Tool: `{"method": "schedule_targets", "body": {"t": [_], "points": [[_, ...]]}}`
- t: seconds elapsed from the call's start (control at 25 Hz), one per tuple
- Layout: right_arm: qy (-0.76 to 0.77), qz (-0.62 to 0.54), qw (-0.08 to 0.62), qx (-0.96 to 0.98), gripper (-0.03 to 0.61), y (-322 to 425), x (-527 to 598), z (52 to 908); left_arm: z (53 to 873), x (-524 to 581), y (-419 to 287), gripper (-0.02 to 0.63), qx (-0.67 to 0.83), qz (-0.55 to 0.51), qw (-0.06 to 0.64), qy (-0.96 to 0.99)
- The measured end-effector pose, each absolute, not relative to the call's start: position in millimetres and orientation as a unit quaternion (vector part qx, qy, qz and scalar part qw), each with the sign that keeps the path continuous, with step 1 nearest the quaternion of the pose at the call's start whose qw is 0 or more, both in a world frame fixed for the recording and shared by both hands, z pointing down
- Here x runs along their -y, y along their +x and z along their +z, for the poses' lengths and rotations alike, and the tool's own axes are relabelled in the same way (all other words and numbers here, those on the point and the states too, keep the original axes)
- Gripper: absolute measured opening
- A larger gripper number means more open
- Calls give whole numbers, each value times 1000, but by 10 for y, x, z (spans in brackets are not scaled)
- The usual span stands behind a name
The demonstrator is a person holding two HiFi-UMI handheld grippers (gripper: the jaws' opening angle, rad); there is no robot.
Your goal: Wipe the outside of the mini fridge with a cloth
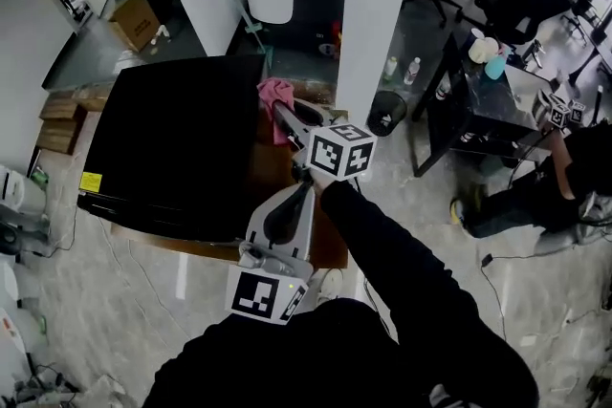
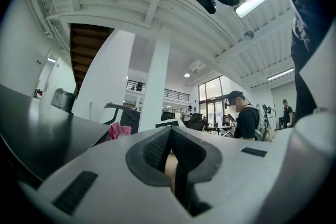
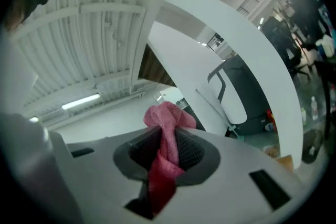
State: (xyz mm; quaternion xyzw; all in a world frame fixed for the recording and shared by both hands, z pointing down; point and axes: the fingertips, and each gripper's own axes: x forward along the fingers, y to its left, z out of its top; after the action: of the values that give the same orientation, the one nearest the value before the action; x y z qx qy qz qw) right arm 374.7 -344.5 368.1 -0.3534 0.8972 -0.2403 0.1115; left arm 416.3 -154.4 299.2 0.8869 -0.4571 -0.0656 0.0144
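The black mini fridge stands on a low wooden table, seen from above. A pink cloth hangs at the fridge's upper right corner, and my right gripper is shut on it. In the right gripper view the cloth bunches out between the shut jaws of that gripper. My left gripper is held nearer me, beside the fridge's right side, jaws together with nothing in them. In the left gripper view this gripper points up past the fridge's dark surface toward the cloth.
A white pillar rises just behind the table, with a black bin at its foot. To the right are a dark desk with bottles and a seated person. A cardboard box sits at the far left.
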Motion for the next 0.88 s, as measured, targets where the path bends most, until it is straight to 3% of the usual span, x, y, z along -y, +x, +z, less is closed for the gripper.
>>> {"method": "schedule_targets", "body": {"t": [0.16,0.36,0.88], "points": [[-334,-323,187,-866,75,3682,3665,3862,3155,1709,4210,6,489,-48,11,871],[-331,-354,231,-844,74,3660,3840,4075,3290,1858,4234,6,510,-34,4,860],[-381,-395,208,-810,72,3571,4013,5360,4217,2082,4113,6,522,8,52,851]]}}
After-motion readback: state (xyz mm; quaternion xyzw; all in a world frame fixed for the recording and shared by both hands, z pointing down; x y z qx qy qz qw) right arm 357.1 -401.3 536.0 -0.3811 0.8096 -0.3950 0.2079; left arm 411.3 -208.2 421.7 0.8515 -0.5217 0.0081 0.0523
